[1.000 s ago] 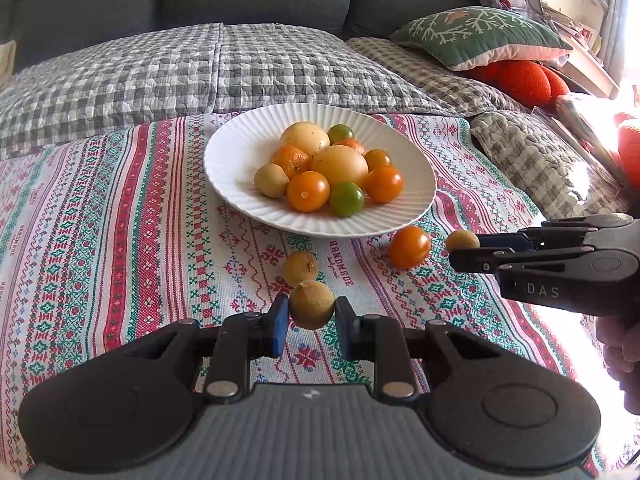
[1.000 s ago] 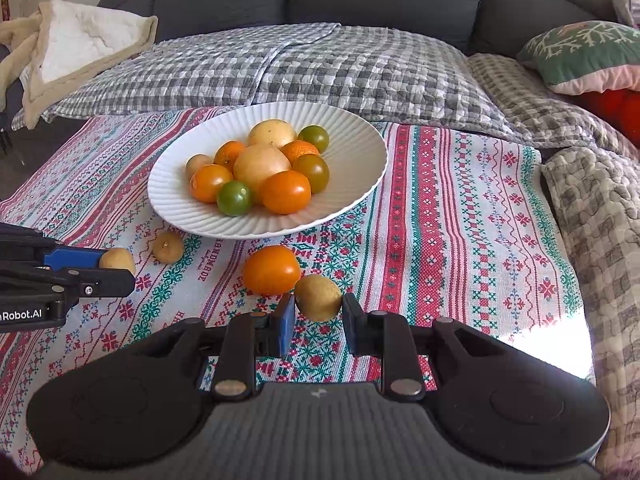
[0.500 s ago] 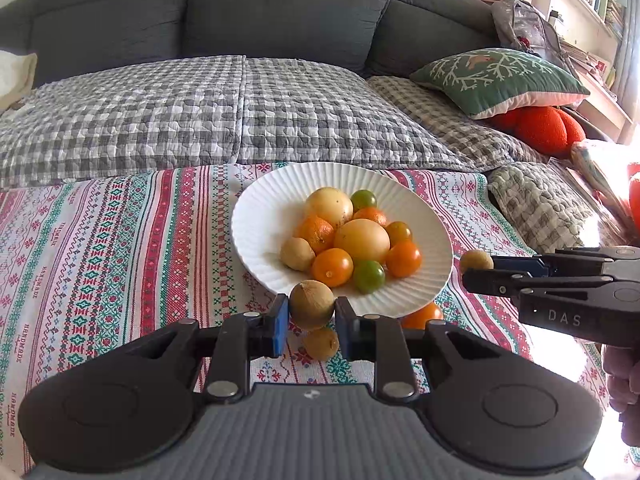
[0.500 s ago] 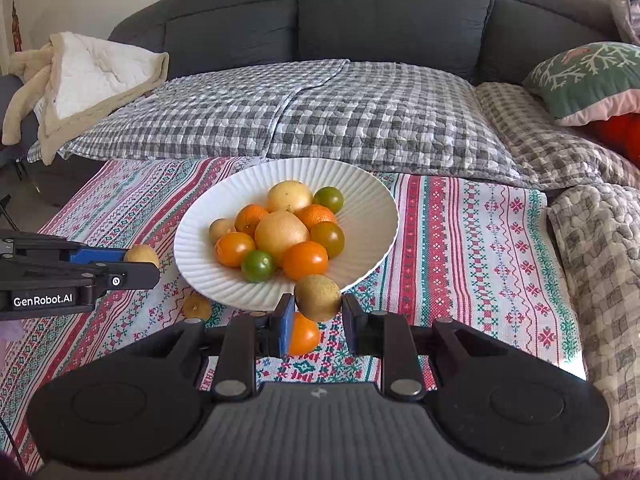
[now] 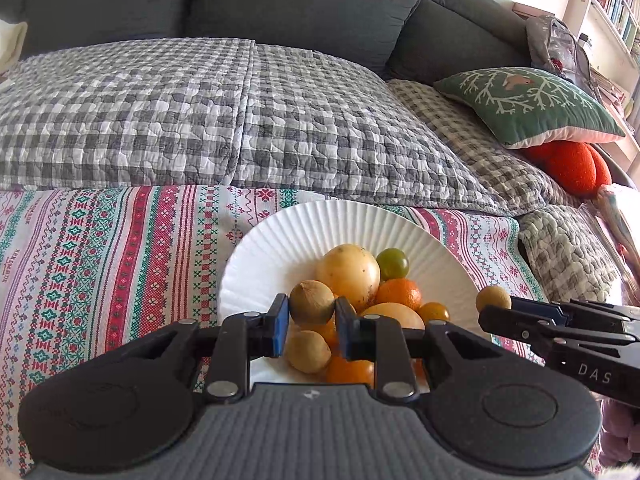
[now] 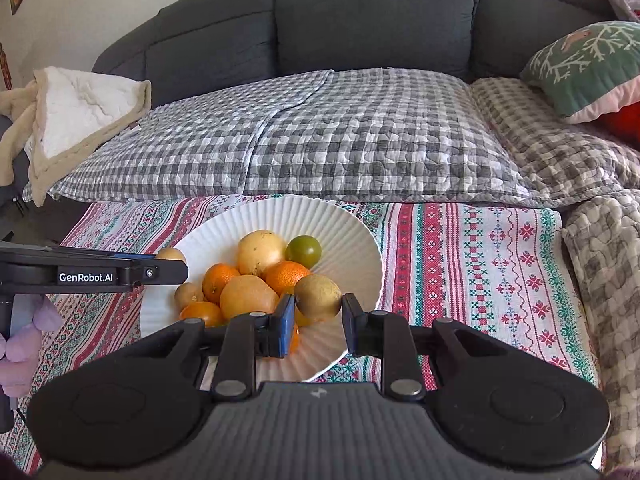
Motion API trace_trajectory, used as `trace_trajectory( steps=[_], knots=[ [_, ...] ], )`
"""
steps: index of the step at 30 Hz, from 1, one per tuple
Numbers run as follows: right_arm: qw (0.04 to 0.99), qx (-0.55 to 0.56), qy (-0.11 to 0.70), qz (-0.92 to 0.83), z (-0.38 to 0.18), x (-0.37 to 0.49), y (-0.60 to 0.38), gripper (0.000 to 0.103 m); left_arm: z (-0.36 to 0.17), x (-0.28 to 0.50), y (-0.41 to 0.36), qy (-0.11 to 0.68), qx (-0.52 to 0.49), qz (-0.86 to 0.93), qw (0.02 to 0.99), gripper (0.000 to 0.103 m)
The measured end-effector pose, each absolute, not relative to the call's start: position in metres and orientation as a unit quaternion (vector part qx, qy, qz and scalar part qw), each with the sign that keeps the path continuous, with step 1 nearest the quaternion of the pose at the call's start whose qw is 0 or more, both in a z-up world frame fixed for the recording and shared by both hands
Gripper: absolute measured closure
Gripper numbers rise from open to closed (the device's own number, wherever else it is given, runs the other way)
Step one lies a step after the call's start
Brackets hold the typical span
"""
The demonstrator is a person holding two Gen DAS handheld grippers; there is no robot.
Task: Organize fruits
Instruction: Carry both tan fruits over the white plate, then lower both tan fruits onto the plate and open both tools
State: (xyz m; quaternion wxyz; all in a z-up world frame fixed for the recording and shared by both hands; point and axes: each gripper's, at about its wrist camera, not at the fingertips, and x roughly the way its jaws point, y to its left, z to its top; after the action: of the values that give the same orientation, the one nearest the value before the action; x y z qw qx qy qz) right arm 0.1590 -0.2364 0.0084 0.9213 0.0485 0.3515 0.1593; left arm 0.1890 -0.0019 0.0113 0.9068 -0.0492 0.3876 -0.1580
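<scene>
Fingers (image 5: 280, 320) pinching brown fruit (image 5: 311, 302) (both hands), above plate (image 5: 304, 224)

Each handheld black plastic gripper, the left (image 5: 311, 322) and the right (image 6: 318, 322), has a ribbed grey body, two round black discs, silver pivot screws and blue-faced finger pads (image 5: 279, 325). Seen side-on, the left gripper's arm reads "GenRobot.AI" in white, the right's "DAS". A lilac glove (image 6: 22, 342) covers the left hand.
</scene>
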Motion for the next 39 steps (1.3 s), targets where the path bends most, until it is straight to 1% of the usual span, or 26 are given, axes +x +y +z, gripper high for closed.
trace_trajectory(
  steps=[3, 12, 22, 23, 26, 28, 29, 30, 32, 33, 34, 35, 37, 39],
  knots=[
    [0.919, 0.067, 0.352, 0.163, 0.006, 0.17, -0.24, 0.08, 0.007, 0.203, 0.0, 0.395, -0.054, -0.154, 0.904, 0.102],
    [0.913, 0.065, 0.365, 0.169, -0.005, 0.191, -0.24, 0.08, -0.003, 0.223, -0.003, 0.398, -0.065, -0.149, 0.903, 0.102],
    [0.91, 0.081, 0.372, 0.164, -0.012, 0.201, -0.242, 0.08, -0.006, 0.227, -0.006, 0.391, -0.059, -0.143, 0.907, 0.102],
    [0.91, 0.08, 0.372, 0.165, -0.012, 0.201, -0.242, 0.08, -0.007, 0.226, -0.006, 0.391, -0.058, -0.143, 0.907, 0.101],
    [0.91, 0.078, 0.373, 0.164, -0.012, 0.2, -0.239, 0.077, -0.006, 0.225, -0.007, 0.388, -0.054, -0.141, 0.909, 0.1],
    [0.91, 0.081, 0.373, 0.164, -0.01, 0.2, -0.24, 0.074, -0.006, 0.224, -0.008, 0.387, -0.046, -0.139, 0.91, 0.095],
    [0.909, 0.084, 0.373, 0.165, -0.01, 0.199, -0.241, 0.071, -0.006, 0.223, -0.008, 0.388, -0.046, -0.138, 0.91, 0.089],
    [0.91, 0.085, 0.372, 0.165, -0.009, 0.198, -0.243, 0.069, -0.005, 0.222, -0.007, 0.388, -0.046, -0.137, 0.91, 0.087],
    [0.911, 0.089, 0.37, 0.16, -0.006, 0.194, -0.246, 0.068, -0.003, 0.219, -0.007, 0.385, -0.043, -0.137, 0.912, 0.077],
    [0.911, 0.092, 0.37, 0.159, -0.005, 0.193, -0.248, 0.066, -0.001, 0.217, -0.008, 0.382, -0.041, -0.137, 0.913, 0.075],
    [0.911, 0.097, 0.369, 0.156, -0.003, 0.19, -0.249, 0.065, 0.002, 0.214, -0.008, 0.378, -0.038, -0.137, 0.915, 0.071],
    [0.911, 0.099, 0.368, 0.154, -0.001, 0.188, -0.251, 0.061, 0.004, 0.211, -0.008, 0.376, -0.035, -0.139, 0.915, 0.066],
    [0.912, 0.098, 0.369, 0.151, 0.003, 0.183, -0.252, 0.055, 0.009, 0.204, -0.009, 0.372, -0.023, -0.144, 0.917, 0.061],
    [0.913, 0.092, 0.37, 0.148, 0.007, 0.177, -0.253, 0.044, 0.013, 0.196, -0.01, 0.367, -0.011, -0.146, 0.919, 0.055]
  ],
)
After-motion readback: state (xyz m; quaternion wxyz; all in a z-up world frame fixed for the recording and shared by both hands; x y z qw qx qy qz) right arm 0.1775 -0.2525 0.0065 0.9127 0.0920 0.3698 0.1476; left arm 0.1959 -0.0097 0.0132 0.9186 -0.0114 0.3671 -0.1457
